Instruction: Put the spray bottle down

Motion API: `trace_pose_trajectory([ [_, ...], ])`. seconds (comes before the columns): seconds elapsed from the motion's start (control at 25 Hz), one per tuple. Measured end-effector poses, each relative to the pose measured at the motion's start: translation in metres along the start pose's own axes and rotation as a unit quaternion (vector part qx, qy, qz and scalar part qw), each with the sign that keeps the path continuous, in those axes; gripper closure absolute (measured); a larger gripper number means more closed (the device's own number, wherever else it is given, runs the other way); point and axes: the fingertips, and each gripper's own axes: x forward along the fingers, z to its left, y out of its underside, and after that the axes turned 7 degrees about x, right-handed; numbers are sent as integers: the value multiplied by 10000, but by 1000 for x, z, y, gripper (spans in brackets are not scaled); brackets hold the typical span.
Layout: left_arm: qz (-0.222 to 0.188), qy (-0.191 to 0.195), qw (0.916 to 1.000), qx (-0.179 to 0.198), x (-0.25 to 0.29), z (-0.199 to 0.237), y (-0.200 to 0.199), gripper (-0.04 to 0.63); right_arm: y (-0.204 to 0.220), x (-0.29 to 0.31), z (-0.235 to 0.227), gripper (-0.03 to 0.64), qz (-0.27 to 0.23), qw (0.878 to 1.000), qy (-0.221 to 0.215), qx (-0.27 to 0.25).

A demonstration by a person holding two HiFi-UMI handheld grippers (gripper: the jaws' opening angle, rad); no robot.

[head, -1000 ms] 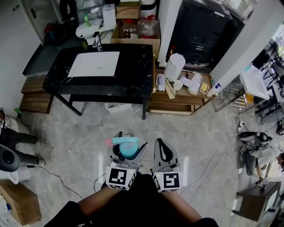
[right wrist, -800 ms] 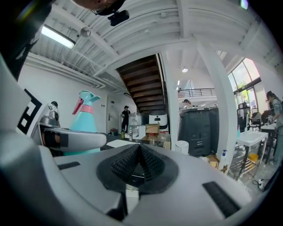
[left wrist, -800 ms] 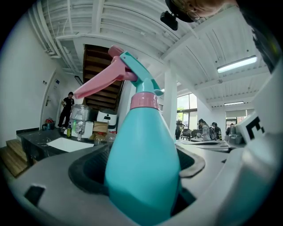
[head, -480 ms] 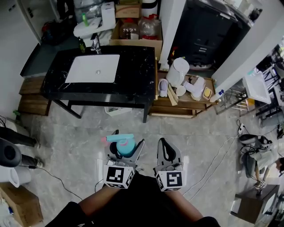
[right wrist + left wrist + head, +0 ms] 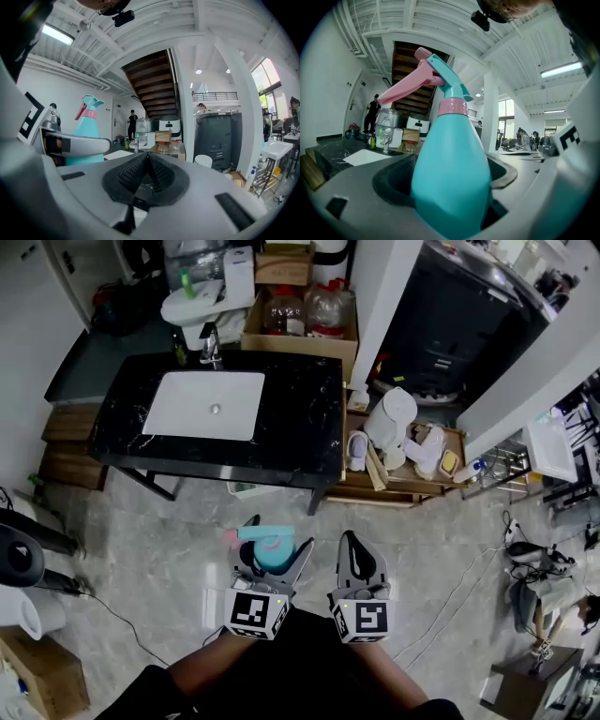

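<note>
My left gripper point(image 5: 275, 556) is shut on a teal spray bottle point(image 5: 272, 550) with a pink trigger and collar, held upright in the air over the grey floor. In the left gripper view the spray bottle point(image 5: 452, 173) fills the middle, squeezed between the two grey jaws. My right gripper point(image 5: 353, 559) hangs just right of it, shut and holding nothing; its ridged black pads point(image 5: 145, 176) meet in the right gripper view, where the spray bottle point(image 5: 89, 136) shows at the left.
Ahead stands a black marble counter point(image 5: 300, 409) with a white inset sink point(image 5: 206, 405) and a faucet point(image 5: 210, 345). Right of it is a low wooden shelf point(image 5: 403, 486) with a white bin and small items. Cardboard boxes, cables and a black cabinet lie around.
The counter and shelf have shifted right and down in the head view as the view moved. Both grippers keep their hold and their place relative to each other.
</note>
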Motion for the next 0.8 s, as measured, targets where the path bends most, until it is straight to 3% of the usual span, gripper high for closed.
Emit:
trace_pose_trajectory([
  [0.2,48,141,9999,10,32,23,-5,158,-13,37,-1,600,-4,10000,16,-68],
  [0.36,57,351,9991,226,59,34,-7,158,-20,63,-28,600,4,9992,390,-42],
  [0.8,140,842,9963,-29,123,68,-6,158,-36,115,-53,600,69,9957,919,-11],
])
